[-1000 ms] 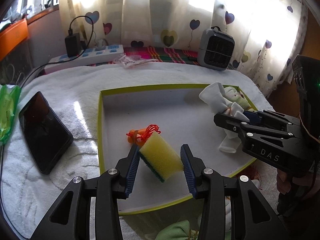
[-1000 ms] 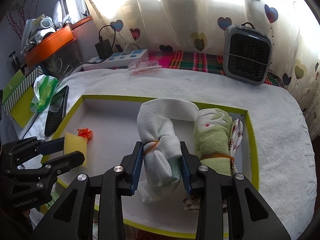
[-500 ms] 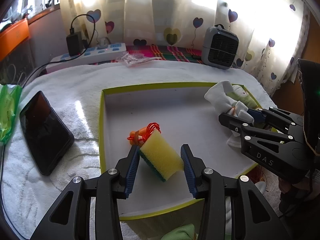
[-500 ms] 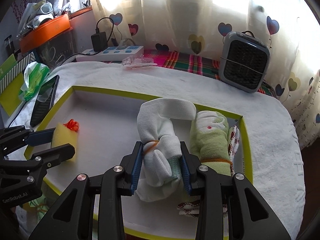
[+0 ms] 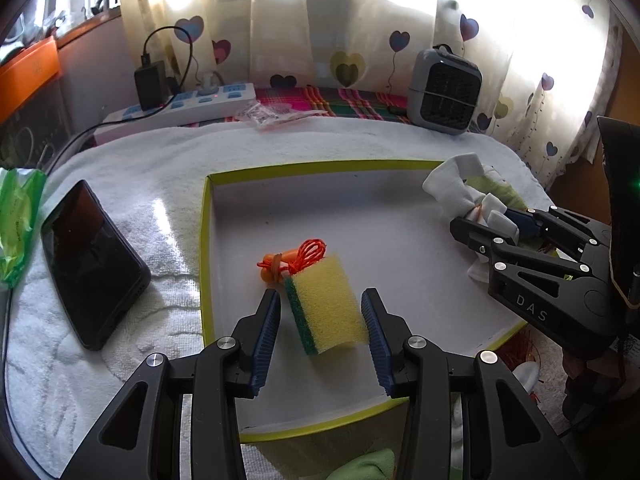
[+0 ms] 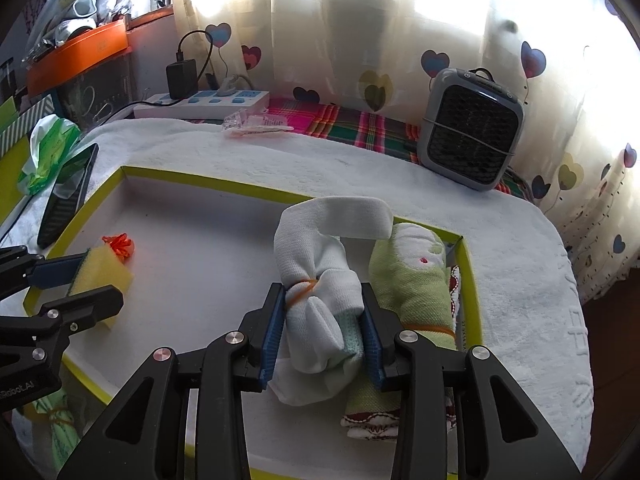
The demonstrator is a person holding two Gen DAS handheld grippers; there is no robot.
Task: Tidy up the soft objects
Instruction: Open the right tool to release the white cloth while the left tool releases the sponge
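A yellow sponge with a green scrub side (image 5: pixel 325 305) sits between the fingers of my left gripper (image 5: pixel 321 309) over the white tray (image 5: pixel 392 240) with a yellow-green rim. The jaws stand slightly apart from the sponge, open. An orange string bundle (image 5: pixel 294 259) lies just beyond it. My right gripper (image 6: pixel 323 312) is shut on a white rolled cloth tied with an orange band (image 6: pixel 320 280), at the tray's right side. A green rolled towel (image 6: pixel 412 280) lies beside it. The sponge also shows in the right wrist view (image 6: pixel 106 270).
A black phone (image 5: pixel 90 260) lies left of the tray on the white towel. A power strip (image 5: pixel 180 104), a grey fan heater (image 5: pixel 446 92) and a plastic packet (image 5: pixel 272 112) stand at the back. A green bag (image 5: pixel 16 220) is far left. More green cloth (image 5: pixel 368 468) lies below the tray.
My left jaws have widened off the sponge, which now rests in the tray. The right gripper with the white cloth has shifted slightly, still in the tray's right side.
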